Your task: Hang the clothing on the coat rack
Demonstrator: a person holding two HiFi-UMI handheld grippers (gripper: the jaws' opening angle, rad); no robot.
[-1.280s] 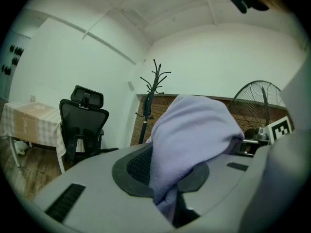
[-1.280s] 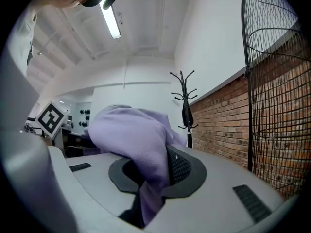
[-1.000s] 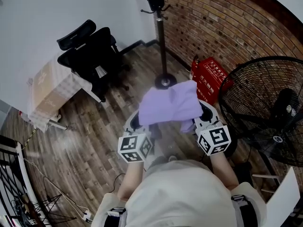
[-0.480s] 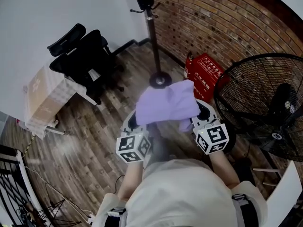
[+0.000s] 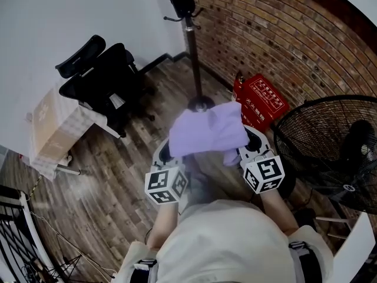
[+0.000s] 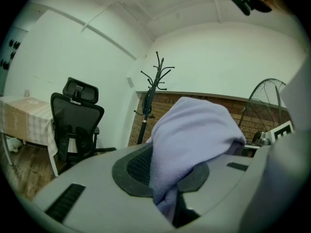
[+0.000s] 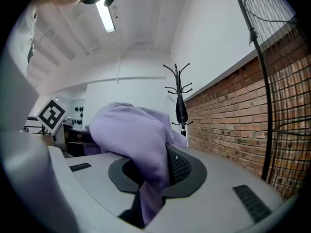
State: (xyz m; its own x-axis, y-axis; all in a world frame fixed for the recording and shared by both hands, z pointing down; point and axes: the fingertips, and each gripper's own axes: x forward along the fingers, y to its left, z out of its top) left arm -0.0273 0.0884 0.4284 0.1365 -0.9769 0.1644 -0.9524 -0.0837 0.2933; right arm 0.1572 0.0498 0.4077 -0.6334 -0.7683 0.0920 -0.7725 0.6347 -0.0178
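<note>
A lavender garment (image 5: 207,130) hangs spread between my two grippers in the head view. My left gripper (image 5: 171,155) is shut on its left edge; in the left gripper view the cloth (image 6: 192,140) bulges up out of the jaws. My right gripper (image 5: 250,146) is shut on the other edge, the fabric (image 7: 136,140) pinched between its pads. The black coat rack (image 5: 189,28) stands ahead in the corner by the brick wall, its base (image 5: 201,104) just beyond the garment. The rack also shows as a rack (image 6: 153,98) past the cloth on the left and a rack (image 7: 180,101) on the right.
A black office chair (image 5: 100,78) and a cloth-covered table (image 5: 50,128) stand at the left. A red box (image 5: 259,99) sits against the brick wall, and a large black floor fan (image 5: 333,146) stands at the right. Wood floor lies between me and the rack.
The view has shifted slightly: the rack, chair and fan sit a little differently in frame. The garment stays held between both grippers at the same height.
</note>
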